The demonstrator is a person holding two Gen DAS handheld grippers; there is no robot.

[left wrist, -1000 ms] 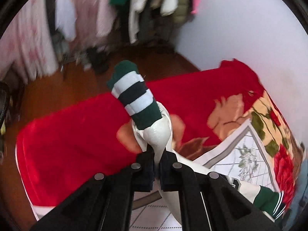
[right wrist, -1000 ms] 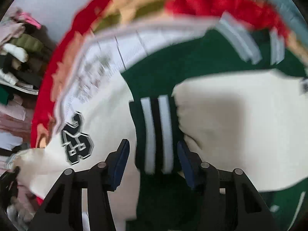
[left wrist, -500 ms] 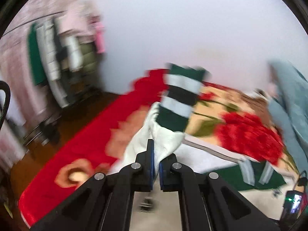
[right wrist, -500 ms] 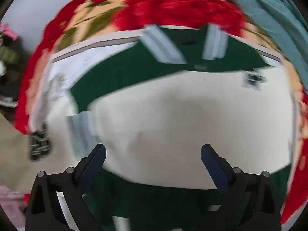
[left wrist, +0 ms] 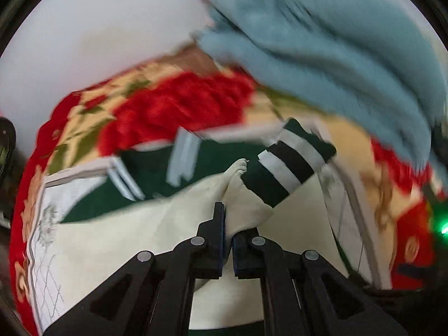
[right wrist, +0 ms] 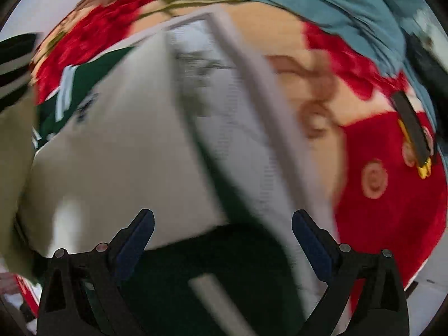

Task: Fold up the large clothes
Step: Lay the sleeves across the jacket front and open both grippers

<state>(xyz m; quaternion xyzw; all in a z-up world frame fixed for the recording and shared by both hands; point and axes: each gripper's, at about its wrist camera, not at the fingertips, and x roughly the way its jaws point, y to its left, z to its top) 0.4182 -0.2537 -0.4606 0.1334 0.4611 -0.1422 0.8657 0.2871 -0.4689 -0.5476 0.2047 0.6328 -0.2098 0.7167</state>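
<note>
My left tongs (left wrist: 228,224) are pinched tight on the cream sleeve (left wrist: 240,207) of a green-and-cream varsity jacket (left wrist: 156,173), just behind its striped knit cuff (left wrist: 291,165), which flops forward past the fingertips. The jacket lies spread across a red floral blanket (left wrist: 173,106) on the bed, its cream body beneath my right tongs (right wrist: 222,238), which hang wide apart with nothing between them. A blue-grey garment (left wrist: 322,36) is heaped at the far side of the bed.

I judge the jacket bulky but soft: the sleeve bunches and droops where I hold it, so it will sag and trail rather than keep a line. The smooth cream sleeve may slip; the ribbed cuff and hem band look like the surer places to grip. Both views are blurred, so finer detail escapes me.
</note>
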